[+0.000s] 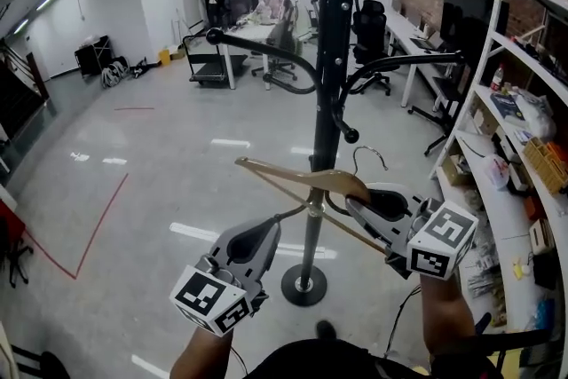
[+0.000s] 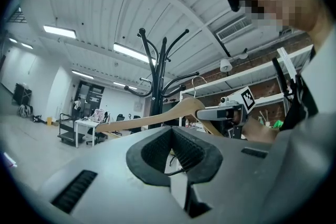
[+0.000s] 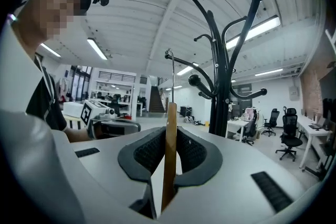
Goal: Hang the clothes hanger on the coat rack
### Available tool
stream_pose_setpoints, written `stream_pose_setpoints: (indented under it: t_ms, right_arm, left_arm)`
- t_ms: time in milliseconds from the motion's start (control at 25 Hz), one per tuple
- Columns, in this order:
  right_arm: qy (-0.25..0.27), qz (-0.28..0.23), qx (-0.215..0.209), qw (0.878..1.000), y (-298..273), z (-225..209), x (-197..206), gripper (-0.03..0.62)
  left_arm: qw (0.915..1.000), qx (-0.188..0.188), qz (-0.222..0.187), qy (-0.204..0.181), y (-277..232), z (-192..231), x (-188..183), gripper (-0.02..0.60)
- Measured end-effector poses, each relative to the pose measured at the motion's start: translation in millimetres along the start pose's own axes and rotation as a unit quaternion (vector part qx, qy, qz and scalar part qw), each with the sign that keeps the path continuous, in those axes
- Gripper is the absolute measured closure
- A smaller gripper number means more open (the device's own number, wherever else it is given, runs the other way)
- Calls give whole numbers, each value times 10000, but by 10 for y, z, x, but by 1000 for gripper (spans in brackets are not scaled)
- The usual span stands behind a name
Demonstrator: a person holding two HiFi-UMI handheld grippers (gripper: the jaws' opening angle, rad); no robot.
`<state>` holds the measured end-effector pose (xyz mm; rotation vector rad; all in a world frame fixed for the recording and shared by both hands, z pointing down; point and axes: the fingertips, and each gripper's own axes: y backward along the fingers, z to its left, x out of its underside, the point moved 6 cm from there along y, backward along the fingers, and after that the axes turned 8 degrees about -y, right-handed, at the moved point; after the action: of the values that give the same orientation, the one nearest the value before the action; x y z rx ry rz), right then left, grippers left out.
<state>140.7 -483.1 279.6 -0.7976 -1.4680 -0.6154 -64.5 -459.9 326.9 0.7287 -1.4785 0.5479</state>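
Risk at left gripper (image 1: 266, 231): jaws drawn together with nothing between them, as the left gripper view (image 2: 178, 178) shows. It sits just below the left half of the wooden clothes hanger (image 1: 302, 177) and gives it no support. Raised carelessly, it would likely knock the hanger from beneath.

Risk at coat rack (image 1: 333, 58): the hanger lies across the front of the black pole. Pushed forward like this, its left half would probably strike the pole or a lower arm before the hook gets there.

Risk at knobbed arm (image 1: 351, 136): this is the arm nearest the wire hook (image 1: 368, 157). The hook's opening looks small against the ball end, so it could catch on the ball or slide off.

Risk at right gripper (image 1: 351, 201): jaws clenched on the wood beside the neck, the only hold on the hanger. The long left half hangs free, so the hanger may swivel in the pads and swing the hook off line.

Hanger place: in the air, carried by the right gripper, well above the round base (image 1: 304, 284). It is just in front of the pole and not yet on any arm.

Hanger long axis: in the head view it runs from the left tip, up and to the left of the pole, down to the right past the right gripper. The right gripper view (image 3: 168, 176) shows the hanger (image 3: 169, 139) edge-on.

Hanger heading: the hook stands up from the neck, just right of the pole and below the knobbed arm. I cannot tell which way its opening faces.
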Motion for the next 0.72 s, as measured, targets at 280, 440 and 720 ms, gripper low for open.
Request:
stream_pose_setpoints:
  t_ms: [280,440,720]
  right_arm:
    - [157,247,-878,9957,-276,-335,-51,537]
    - [92,283,-1253,9917,-377,-459,4,537]
    - [-42,377,-1846,9821,-585,-644,41,537]
  left_arm:
    - [9994,-318,-69,-124,-310,94,-70,581]
    - [9988,-459,-37,-162,-392,99,-36,581]
    - [9972,-731,20,-167,-459,186,-16,581]
